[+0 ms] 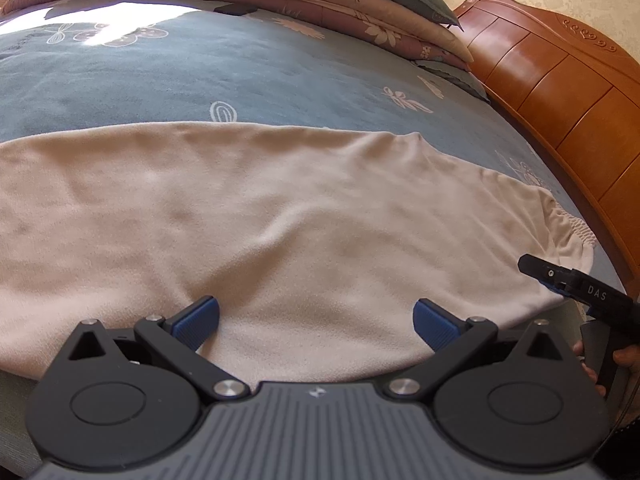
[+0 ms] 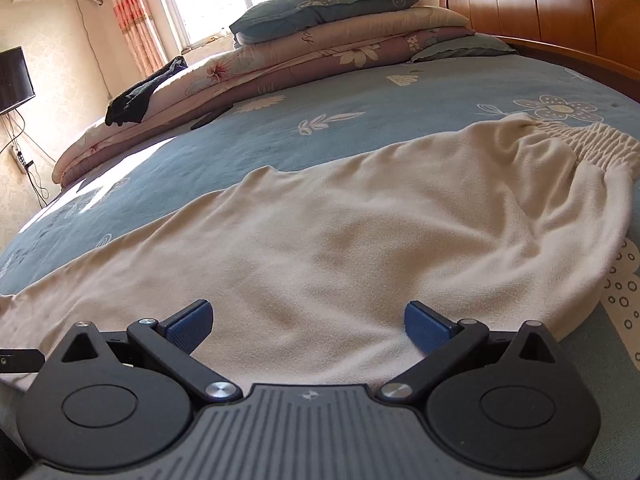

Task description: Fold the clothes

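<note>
A cream fleece garment (image 1: 280,216) lies spread lengthwise on the blue floral bed sheet (image 1: 200,76). It looks like trousers, with a gathered elastic waistband (image 2: 592,144) at the right end. My left gripper (image 1: 316,322) is open, its blue pads just above the garment's near edge. My right gripper (image 2: 308,322) is open too, over the near edge closer to the waistband. The right gripper also shows at the right of the left wrist view (image 1: 576,284). Neither holds anything.
Folded floral quilts and a grey-green pillow (image 2: 320,4) are stacked at the far side of the bed. A dark cloth (image 2: 144,92) lies on the quilts. A wooden headboard (image 1: 560,92) stands at the right. A window, curtains and a wall TV (image 2: 14,78) are beyond.
</note>
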